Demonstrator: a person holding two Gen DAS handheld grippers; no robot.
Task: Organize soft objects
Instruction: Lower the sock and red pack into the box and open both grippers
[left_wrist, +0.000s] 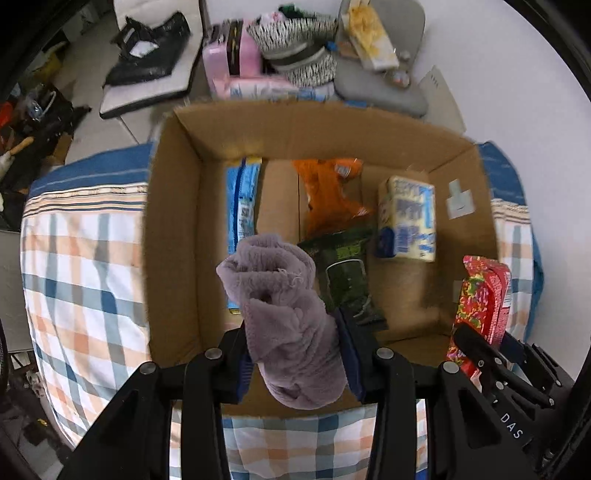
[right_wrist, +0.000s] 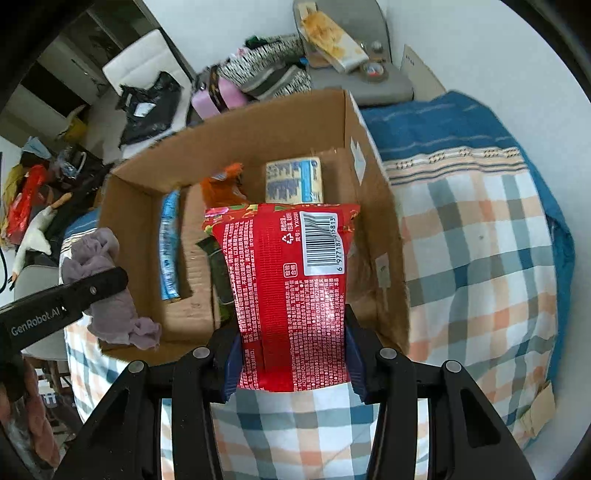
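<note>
My left gripper (left_wrist: 295, 332) is shut on a rolled purple fleece cloth (left_wrist: 284, 306) and holds it above the near edge of an open cardboard box (left_wrist: 173, 206). My right gripper (right_wrist: 291, 332) is shut on a red tissue pack (right_wrist: 291, 280), held upright over the box's near edge (right_wrist: 369, 206). The red pack also shows in the left wrist view (left_wrist: 480, 299), and the purple cloth in the right wrist view (right_wrist: 107, 291). Inside the box lie a blue pack (left_wrist: 242, 206), an orange bag (left_wrist: 328, 192), a dark green packet (left_wrist: 347, 280) and a yellow-blue tissue pack (left_wrist: 406, 221).
The box rests on a bed with a checked blanket (left_wrist: 81, 258). Beyond it stand a pink case (left_wrist: 229, 59), a zebra-print bag (left_wrist: 299, 40) and a grey chair (left_wrist: 380, 88). Clutter covers the floor at left (left_wrist: 37, 122). A white wall is at right.
</note>
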